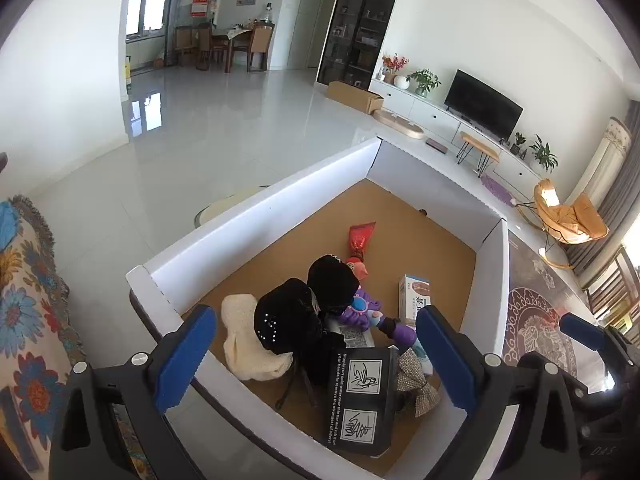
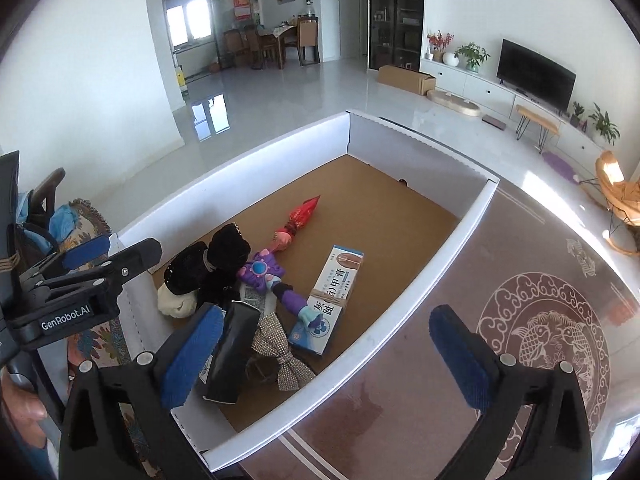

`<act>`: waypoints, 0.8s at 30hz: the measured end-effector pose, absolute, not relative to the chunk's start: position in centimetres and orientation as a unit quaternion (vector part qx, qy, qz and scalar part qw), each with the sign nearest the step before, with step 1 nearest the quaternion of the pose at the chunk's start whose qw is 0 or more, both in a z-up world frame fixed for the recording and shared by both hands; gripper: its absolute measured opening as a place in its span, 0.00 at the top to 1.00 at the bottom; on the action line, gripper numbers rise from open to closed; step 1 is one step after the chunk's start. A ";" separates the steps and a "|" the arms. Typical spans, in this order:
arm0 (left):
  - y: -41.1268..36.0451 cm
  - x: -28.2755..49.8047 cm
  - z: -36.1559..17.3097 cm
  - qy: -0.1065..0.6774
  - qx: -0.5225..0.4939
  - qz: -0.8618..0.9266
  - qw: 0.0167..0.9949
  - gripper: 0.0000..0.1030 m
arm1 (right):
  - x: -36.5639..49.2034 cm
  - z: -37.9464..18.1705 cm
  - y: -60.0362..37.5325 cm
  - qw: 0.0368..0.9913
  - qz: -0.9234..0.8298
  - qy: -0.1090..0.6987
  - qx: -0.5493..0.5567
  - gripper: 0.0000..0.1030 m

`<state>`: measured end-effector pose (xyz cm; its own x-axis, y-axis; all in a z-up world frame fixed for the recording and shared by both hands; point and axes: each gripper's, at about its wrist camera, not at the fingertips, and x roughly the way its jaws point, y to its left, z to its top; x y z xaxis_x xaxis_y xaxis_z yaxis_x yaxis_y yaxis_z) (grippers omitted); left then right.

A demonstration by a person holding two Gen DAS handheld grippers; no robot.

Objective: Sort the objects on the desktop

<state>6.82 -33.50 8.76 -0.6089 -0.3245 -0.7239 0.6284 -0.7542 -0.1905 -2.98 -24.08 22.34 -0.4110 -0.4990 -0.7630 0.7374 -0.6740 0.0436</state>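
Note:
A white-walled cardboard box point(image 1: 256, 216) point(image 2: 280, 144) with a brown floor holds the sorted objects. Inside lie a black box with printed pictograms point(image 1: 360, 396) point(image 2: 230, 356), a black beaded bow point(image 1: 304, 308) point(image 2: 212, 264), a cream cloth point(image 1: 244, 344) point(image 2: 176, 302), a purple toy point(image 1: 360, 312) point(image 2: 272, 276), a red-wrapped item point(image 1: 360, 236) point(image 2: 302, 214), a blue-and-white carton point(image 1: 414, 298) point(image 2: 334, 300) and a rhinestone bow point(image 1: 416, 384) point(image 2: 280, 356). My left gripper point(image 1: 316, 356) point(image 2: 108, 256) hangs open above the box's near end, nothing between its blue pads. My right gripper point(image 2: 328, 360) is open over the box's right wall, holding nothing.
The box sits on a brown patterned table surface point(image 2: 520, 320). A floral cloth point(image 1: 24, 300) lies to the left. Beyond are a white tiled floor point(image 1: 220, 120), a TV cabinet point(image 1: 440, 112) and an orange chair point(image 1: 568, 216).

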 end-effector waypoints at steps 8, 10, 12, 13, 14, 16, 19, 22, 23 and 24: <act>-31.9 8.2 10.9 0.147 0.339 -0.866 0.336 0.01 | -2.8 22.1 -24.6 0.383 -0.820 0.147 0.399 0.00; -32.0 8.7 11.3 0.148 0.343 -0.860 0.349 0.01 | -3.0 21.9 -25.1 0.384 -0.812 0.150 0.414 0.00; -32.3 8.9 11.4 0.154 0.345 -0.857 0.352 0.01 | -3.1 21.7 -25.4 0.384 -0.807 0.153 0.422 0.00; -32.4 9.0 11.4 0.155 0.345 -0.857 0.351 0.01 | -3.0 21.7 -25.5 0.382 -0.807 0.156 0.422 0.00; -32.5 9.0 11.3 0.155 0.346 -0.856 0.352 0.01 | -3.0 21.8 -25.7 0.379 -0.808 0.159 0.421 0.00; -32.5 9.1 11.3 0.154 0.348 -0.854 0.356 0.01 | -3.0 21.9 -25.8 0.376 -0.809 0.160 0.422 0.00; -32.4 9.1 11.3 0.151 0.347 -0.854 0.356 0.01 | -3.2 22.1 -25.9 0.373 -0.811 0.160 0.421 0.00; -32.3 9.1 11.4 0.151 0.344 -0.856 0.355 0.01 | -3.2 22.3 -25.9 0.371 -0.813 0.163 0.419 0.00; -32.2 9.1 11.5 0.151 0.344 -0.857 0.354 0.01 | -3.2 22.4 -25.9 0.370 -0.813 0.163 0.419 0.00; -32.2 9.1 11.5 0.152 0.344 -0.857 0.352 0.01 | -3.2 22.3 -25.9 0.370 -0.813 0.163 0.419 0.00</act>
<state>9.10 -32.24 11.49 -0.5154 -0.4984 -0.6971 0.7074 -0.7065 -0.0179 -3.25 -25.88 22.35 -0.3748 -0.4644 -0.8024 0.7384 -0.6729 0.0446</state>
